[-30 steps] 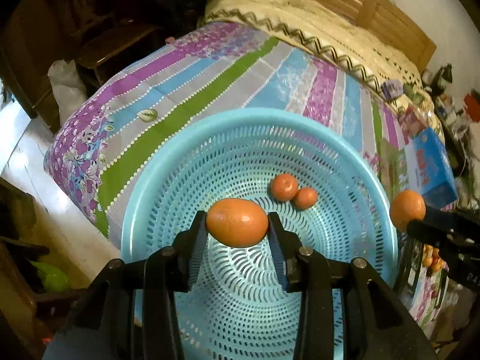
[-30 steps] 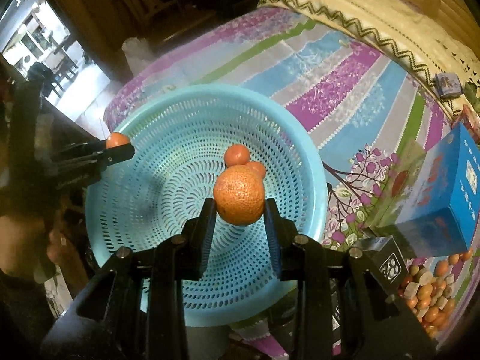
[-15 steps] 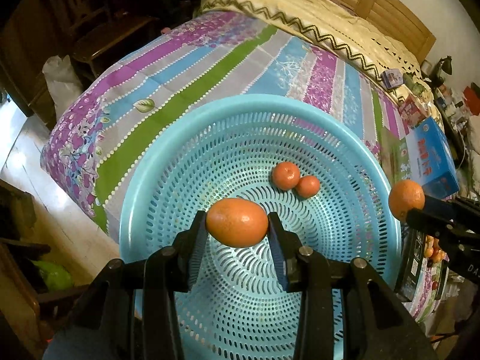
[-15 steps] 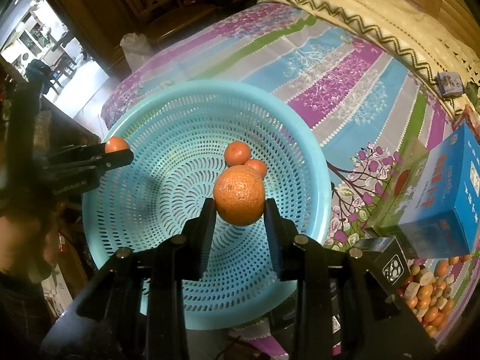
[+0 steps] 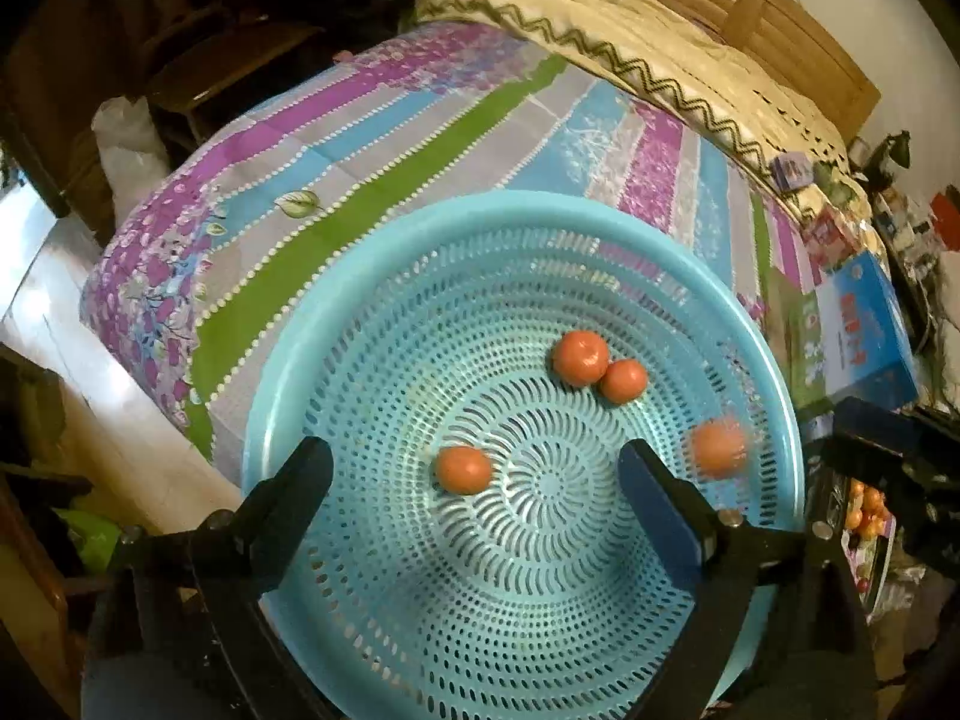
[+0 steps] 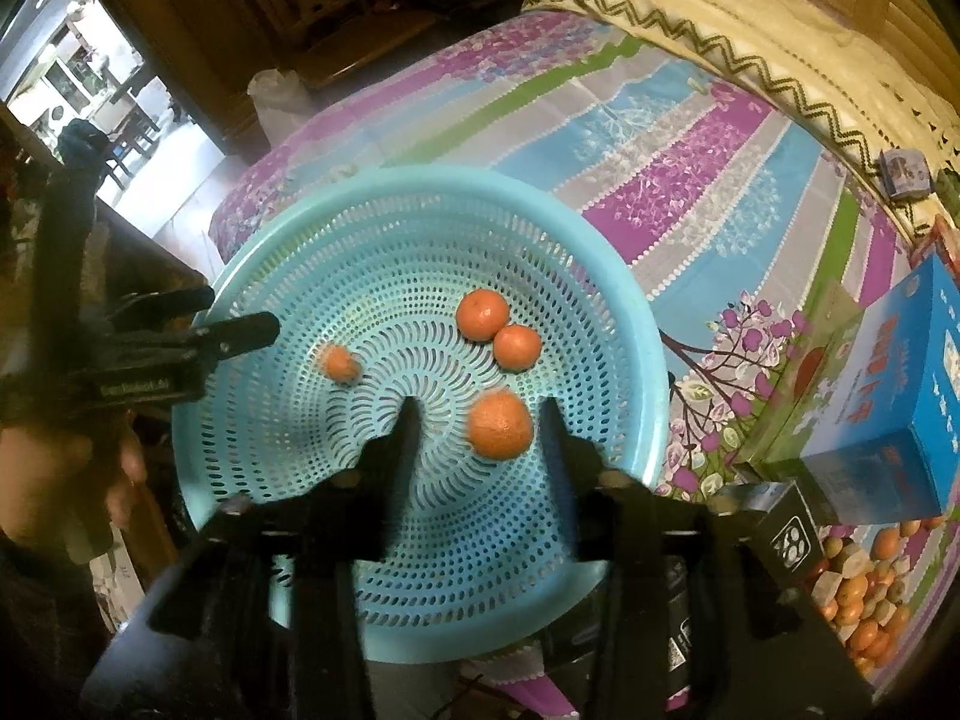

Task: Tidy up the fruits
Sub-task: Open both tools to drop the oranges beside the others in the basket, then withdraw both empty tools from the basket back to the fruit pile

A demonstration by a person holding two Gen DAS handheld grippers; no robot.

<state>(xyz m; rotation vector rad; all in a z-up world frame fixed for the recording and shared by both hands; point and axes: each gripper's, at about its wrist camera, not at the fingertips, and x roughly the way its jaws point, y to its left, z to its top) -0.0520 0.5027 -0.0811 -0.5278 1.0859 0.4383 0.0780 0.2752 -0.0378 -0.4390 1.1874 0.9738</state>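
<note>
Now both tools stand spread with nothing between their fingers. Nearest, the left gripper (image 5: pixel 477 483) hangs over the basket (image 5: pixel 372 276), and one orange (image 5: pixel 462 469) lies just short of the basket's centre. The right gripper (image 6: pixel 477 429) gapes over the basket's near side, with a blurred orange (image 6: pixel 500 425) between its fingers but untouched. Farther in, two oranges (image 6: pixel 482 315) lie touching, past the basket's centre. Beyond the basket spreads the striped cloth (image 5: pixel 420 138).
</note>
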